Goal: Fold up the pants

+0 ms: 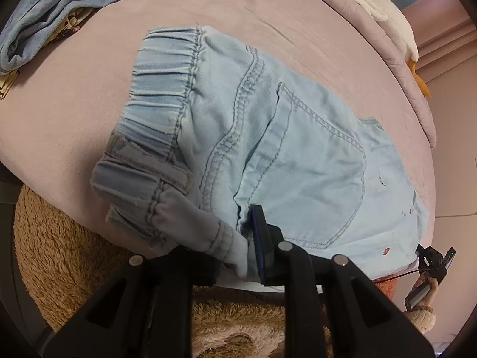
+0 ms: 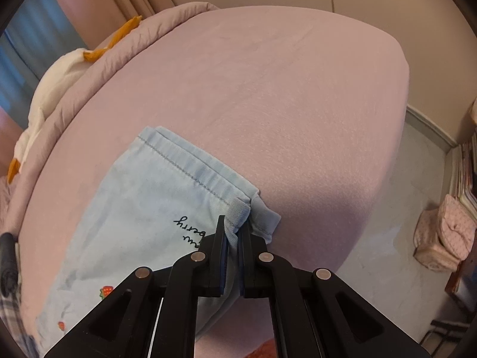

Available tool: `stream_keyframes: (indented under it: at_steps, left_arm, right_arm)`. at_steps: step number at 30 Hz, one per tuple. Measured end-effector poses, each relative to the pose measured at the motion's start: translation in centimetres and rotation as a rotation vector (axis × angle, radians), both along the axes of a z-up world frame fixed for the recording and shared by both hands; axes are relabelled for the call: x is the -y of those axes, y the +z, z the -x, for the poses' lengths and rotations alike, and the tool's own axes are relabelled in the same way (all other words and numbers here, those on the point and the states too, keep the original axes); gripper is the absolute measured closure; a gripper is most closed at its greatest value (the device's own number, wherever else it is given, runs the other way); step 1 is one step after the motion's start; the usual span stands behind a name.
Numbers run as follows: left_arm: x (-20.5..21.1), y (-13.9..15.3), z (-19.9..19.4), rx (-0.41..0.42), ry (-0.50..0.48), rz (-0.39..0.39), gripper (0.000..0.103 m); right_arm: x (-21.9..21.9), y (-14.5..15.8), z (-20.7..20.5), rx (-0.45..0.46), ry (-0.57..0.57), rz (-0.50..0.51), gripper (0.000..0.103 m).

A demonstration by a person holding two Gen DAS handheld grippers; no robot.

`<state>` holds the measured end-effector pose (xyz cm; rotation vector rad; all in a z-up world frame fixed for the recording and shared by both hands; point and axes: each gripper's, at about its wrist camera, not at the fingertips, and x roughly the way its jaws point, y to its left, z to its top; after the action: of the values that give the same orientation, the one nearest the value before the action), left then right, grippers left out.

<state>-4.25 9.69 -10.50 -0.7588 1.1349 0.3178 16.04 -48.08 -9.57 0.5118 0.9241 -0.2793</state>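
One pair of light blue pants (image 1: 268, 149) lies flat on the pink sheet of the bed (image 1: 89, 119), back side up, with one back pocket (image 1: 319, 176) showing and the gathered elastic waistband (image 1: 161, 95) towards the left of the left wrist view. The left tongs (image 1: 238, 238) are closed on a bunched fold of the pants near the waistband, at the bed's near edge; only one finger (image 1: 262, 238) shows clearly, the other being hidden under cloth. The right tongs (image 2: 234, 232) are pinched narrow on the leg hems (image 2: 190, 167), where two stitched layers lie stacked, one corner sticking out to the right. Black script lettering (image 2: 190, 229) and two small red strawberry prints (image 2: 106, 291) mark the leg. One white stuffed goose (image 1: 384, 15) with orange feet rests along the quilt at the far side of the bed. One other blue garment (image 1: 65, 9) lies crumpled at the upper left, well apart from the pants.
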Motion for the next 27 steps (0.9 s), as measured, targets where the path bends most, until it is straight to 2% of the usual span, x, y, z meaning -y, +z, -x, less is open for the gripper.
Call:
stream_keyframes:
  at_steps: [9, 27]
  left_arm:
    - [-0.2, 0.2, -0.4, -0.013, -0.007, 0.006, 0.082]
    - [0.2, 0.4, -1.4, -0.039, -0.009, -0.013, 0.081]
  right_arm:
    - [0.8, -0.2, 0.4, 0.020, -0.012, -0.055, 0.103]
    - [1.2, -0.6, 0.9, 0.063, -0.028, -0.101, 0.103]
